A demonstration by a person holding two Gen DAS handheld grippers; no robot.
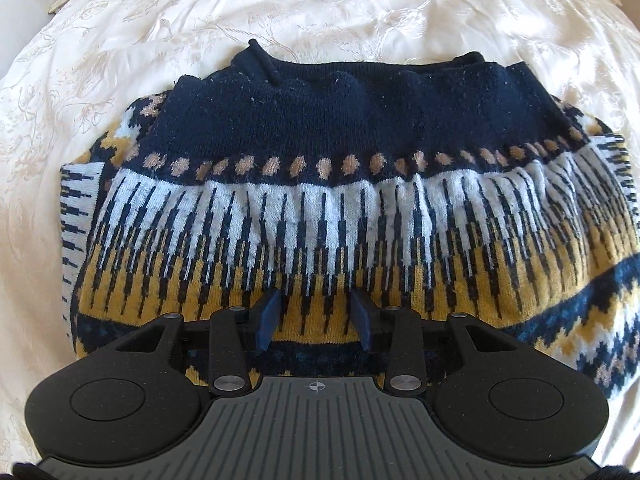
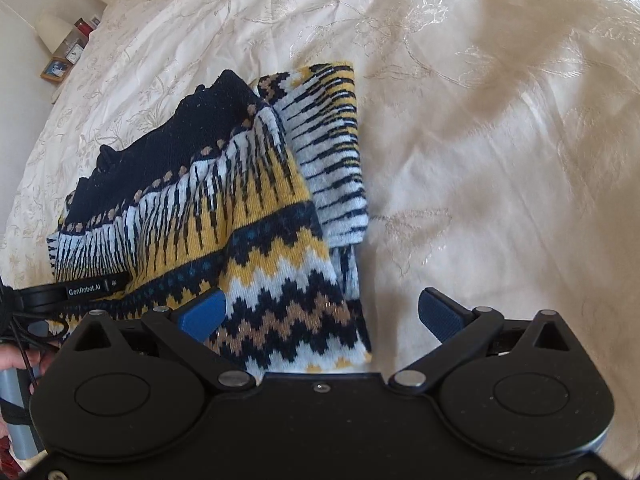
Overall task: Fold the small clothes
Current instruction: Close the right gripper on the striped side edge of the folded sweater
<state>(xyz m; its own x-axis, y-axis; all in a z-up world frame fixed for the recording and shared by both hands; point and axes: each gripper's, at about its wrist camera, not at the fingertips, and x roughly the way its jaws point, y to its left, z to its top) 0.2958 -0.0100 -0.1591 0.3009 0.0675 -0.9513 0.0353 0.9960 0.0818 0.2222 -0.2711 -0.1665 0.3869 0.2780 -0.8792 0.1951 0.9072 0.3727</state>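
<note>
A: Start with the bed. Its cream embroidered cover fills both views, and a knitted sweater lies on it, across the middle of the left wrist view and in the left half of the right wrist view.

B: The sweater is navy at the top of the frame, then a row of tan dots, white and navy spikes, mustard, and zigzag bands lowest. It looks partly folded: a sleeve lies doubled along its right edge in the right wrist view, and another striped flap shows at the left edge in the left wrist view.

A: So I judge the sides are tucked in and the fold up from the bottom is the step in hand. What about the tongs?

B: The left tongs sit at lower centre, blades parted a moderate way with mustard knit between them, gripping nothing. The right tongs are spread wide, straddling the zigzag corner at the bottom of the frame, one pad on the knit and one over bare cover, also holding nothing.

A: Next, I'd say both need to close on the near hem, lift together and carry it toward the navy end, keeping the sleeve from slipping out
</note>
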